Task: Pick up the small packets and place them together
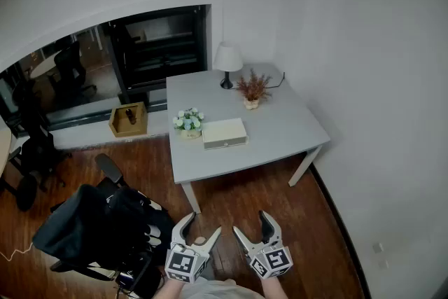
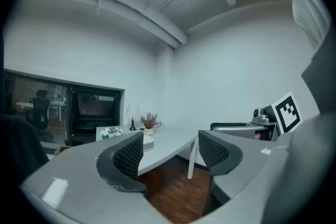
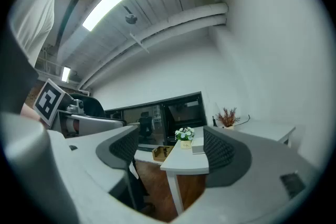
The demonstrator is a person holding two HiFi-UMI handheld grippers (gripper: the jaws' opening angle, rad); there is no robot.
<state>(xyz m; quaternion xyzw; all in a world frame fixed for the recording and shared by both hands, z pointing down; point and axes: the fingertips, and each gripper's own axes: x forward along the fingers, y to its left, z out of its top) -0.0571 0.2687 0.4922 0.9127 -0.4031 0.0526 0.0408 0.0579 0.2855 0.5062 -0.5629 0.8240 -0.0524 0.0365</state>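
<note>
Presently, bottom centre of the head view: left tongs [image 1: 203,224] and right tongs [image 1: 250,223], over the brown wooden floor [image 1: 238,189]. Both stand wide, with nothing between the pads, and are well apart from the grey rectangular surface [image 1: 280,129] at frame centre.

On the surface:
- white-shaded lamp on a black base [image 1: 227,59], upper edge
- dried reddish sprigs in a small pot [image 1: 253,89], near the lamp
- white flowers in a pot [image 1: 189,121], left side
- flat cream box [image 1: 224,133], just beside the flowers

Open wooden box [image 1: 128,120]: on the ledge left of the surface.
Black office chair [image 1: 98,227]: lower left.
Small packets: cannot be made out in any view.
</note>
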